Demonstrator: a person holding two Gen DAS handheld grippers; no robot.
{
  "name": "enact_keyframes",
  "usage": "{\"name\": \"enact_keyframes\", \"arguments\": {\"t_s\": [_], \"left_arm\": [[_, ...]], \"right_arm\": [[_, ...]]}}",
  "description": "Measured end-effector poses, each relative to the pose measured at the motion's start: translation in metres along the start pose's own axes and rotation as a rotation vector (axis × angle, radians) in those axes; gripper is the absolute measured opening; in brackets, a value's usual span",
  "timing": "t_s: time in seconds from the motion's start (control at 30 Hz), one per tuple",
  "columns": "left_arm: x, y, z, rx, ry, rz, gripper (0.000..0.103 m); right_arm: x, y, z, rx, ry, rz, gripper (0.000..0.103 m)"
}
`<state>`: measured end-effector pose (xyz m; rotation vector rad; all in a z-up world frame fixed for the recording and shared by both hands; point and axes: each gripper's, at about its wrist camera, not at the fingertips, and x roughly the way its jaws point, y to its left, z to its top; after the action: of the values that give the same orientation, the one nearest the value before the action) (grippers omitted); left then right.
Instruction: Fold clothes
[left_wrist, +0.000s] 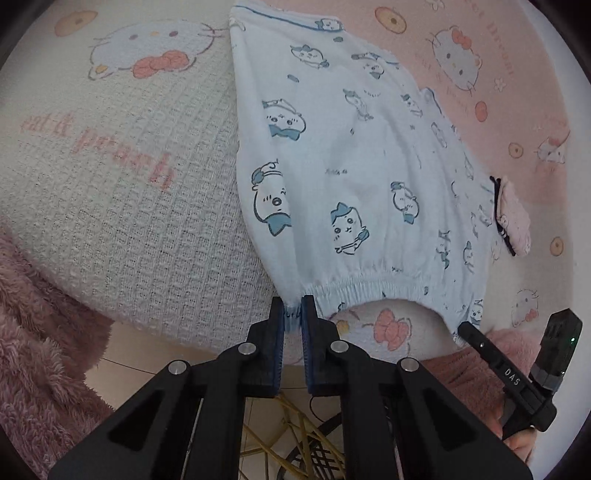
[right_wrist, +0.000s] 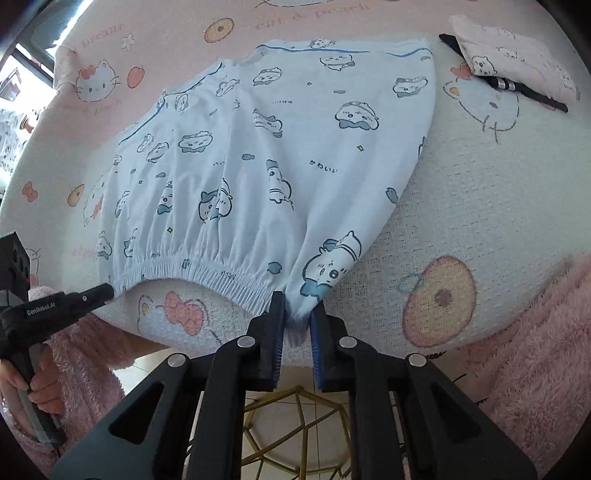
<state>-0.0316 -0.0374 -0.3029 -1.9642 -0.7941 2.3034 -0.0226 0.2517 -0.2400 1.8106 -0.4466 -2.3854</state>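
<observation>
In the left wrist view, the left gripper (left_wrist: 293, 308) has its jaws clenched on one end of the elastic waistband of the pale blue shorts (left_wrist: 332, 155). The shorts lie spread flat on the bench (left_wrist: 129, 206), which is covered by a waffle-textured cloth printed with cartoon cats and peaches. The waistband hangs just past the near edge of the cloth. At the other end of the waistband, the right gripper (left_wrist: 466, 328) appears from the side, its tip at the fabric corner. A small folded pink garment (left_wrist: 513, 218) with a black trim rests on the cloth just beside the shorts. A fluffy pink sleeve (left_wrist: 33, 332) fills the lower left corner.

In the right wrist view, the right gripper (right_wrist: 297, 312) has its jaws grasping a bunched corner of the same waistband; fabric is pinched between the blue pads. The shorts (right_wrist: 277, 147) extend away across the cloth toward its pink far half. The left gripper (right_wrist: 105, 291) enters from the left, its tip at the opposite waistband corner, held by a hand (right_wrist: 40, 384). The folded pink garment (right_wrist: 517, 66) lies apart at upper right.
</observation>
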Motion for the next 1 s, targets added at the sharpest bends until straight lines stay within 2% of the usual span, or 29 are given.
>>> {"name": "enact_keyframes", "arguments": {"t_s": [0.13,0.2,0.3,0.47,0.53,0.57,0.6,0.67,0.73,0.8,0.87,0.97,1.0], "left_arm": [[0.004,0.01,0.004,-0.061,0.04,-0.022,0.012],[-0.001,0.019,0.008,-0.096,0.055,-0.046,0.016],[-0.028,0.022,0.014,-0.06,-0.024,0.004,0.017],[-0.04,-0.024,0.055,0.228,-0.129,0.119,0.02],[-0.03,-0.051,0.071,0.34,-0.154,0.133,0.027],[-0.023,-0.065,0.077,0.394,-0.163,0.132,0.034],[-0.012,-0.078,0.08,0.442,-0.156,0.132,0.042],[0.01,-0.102,0.083,0.536,-0.135,0.148,0.044],[0.028,-0.114,0.082,0.617,-0.105,0.196,0.044],[0.041,-0.114,0.08,0.668,-0.07,0.276,0.044],[0.045,-0.101,0.081,0.674,-0.039,0.311,0.047],[0.032,-0.078,0.083,0.657,0.002,0.296,0.048],[0.028,-0.072,0.082,0.671,0.016,0.312,0.048]], "right_arm": [[0.021,-0.011,0.006,0.068,0.072,0.002,0.013],[0.018,-0.017,0.009,0.097,0.079,0.025,0.013],[-0.002,-0.025,0.012,0.123,0.025,0.033,0.014],[-0.024,-0.01,0.052,-0.01,-0.097,-0.022,0.014],[-0.018,0.009,0.075,-0.09,-0.125,-0.044,0.015],[-0.01,0.017,0.083,-0.122,-0.118,-0.048,0.015],[-0.003,0.026,0.09,-0.154,-0.111,-0.053,0.016],[0.013,0.039,0.096,-0.211,-0.097,-0.063,0.016],[0.032,0.045,0.093,-0.248,-0.075,-0.067,0.016],[0.049,0.04,0.087,-0.257,-0.035,-0.063,0.017],[0.055,0.03,0.082,-0.246,-0.008,-0.057,0.017],[0.052,0.017,0.081,-0.226,0.016,-0.068,0.017],[0.048,0.009,0.081,-0.209,0.028,-0.074,0.017]]}}
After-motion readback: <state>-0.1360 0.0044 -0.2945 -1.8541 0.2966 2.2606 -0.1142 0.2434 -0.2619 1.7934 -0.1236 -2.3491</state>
